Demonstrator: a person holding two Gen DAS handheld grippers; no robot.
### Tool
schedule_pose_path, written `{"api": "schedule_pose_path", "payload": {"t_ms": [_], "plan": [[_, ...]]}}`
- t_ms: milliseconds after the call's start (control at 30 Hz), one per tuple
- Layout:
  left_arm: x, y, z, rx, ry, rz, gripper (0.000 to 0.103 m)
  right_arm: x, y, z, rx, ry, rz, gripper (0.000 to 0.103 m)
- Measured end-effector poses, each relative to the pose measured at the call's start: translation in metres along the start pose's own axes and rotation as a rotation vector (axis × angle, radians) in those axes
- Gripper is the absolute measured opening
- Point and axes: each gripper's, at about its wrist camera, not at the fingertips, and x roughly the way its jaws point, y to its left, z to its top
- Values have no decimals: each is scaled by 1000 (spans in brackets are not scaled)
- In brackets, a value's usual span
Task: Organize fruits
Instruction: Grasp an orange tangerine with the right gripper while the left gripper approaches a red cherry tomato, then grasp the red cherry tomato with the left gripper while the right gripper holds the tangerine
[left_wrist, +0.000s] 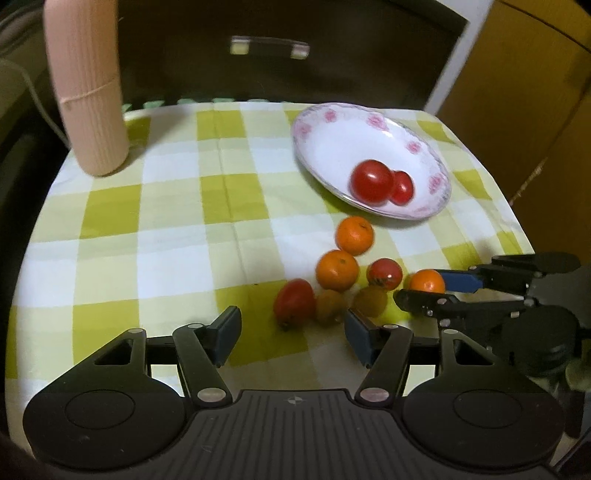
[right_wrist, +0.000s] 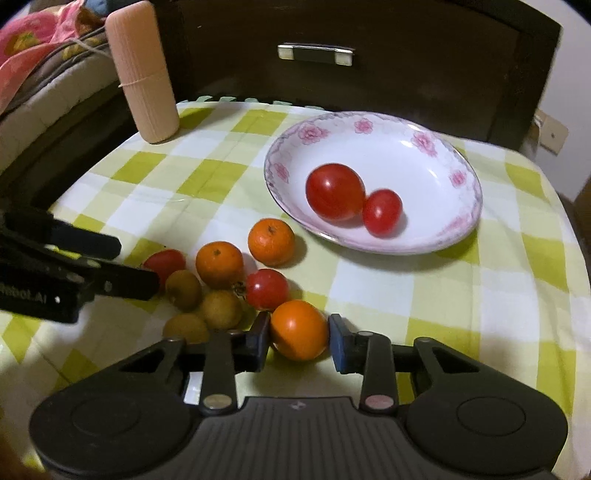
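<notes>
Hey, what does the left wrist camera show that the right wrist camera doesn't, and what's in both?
Only the left wrist view shows the left claw from behind, open over a tomato.
Only the right wrist view shows a third brown fruit and pink bedding.
Both show the floral plate holding two tomatoes, the pink ribbed cylinder, and the right claw around an orange.

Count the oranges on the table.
3. One sits between the right gripper fingers, one in the fruit cluster, one nearest the plate. None seem hidden.
</notes>
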Motion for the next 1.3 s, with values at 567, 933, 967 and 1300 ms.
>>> {"api": "schedule_pose_path", "payload": {"t_ms": [567,933,967,1300], "plan": [[12,-1,2,77,-10,20,62,-17,-6,-20,98,33,16,32],[19,-13,-5,191,40,20,62,-17,-8,-20,108,29,27,32],[19,-15,-6,197,37,18,61,-17,-8,-20,108,29,26,32],[22,-1,4,179,18,64,63,-17,-9,-21,111,30,28,32]]}}
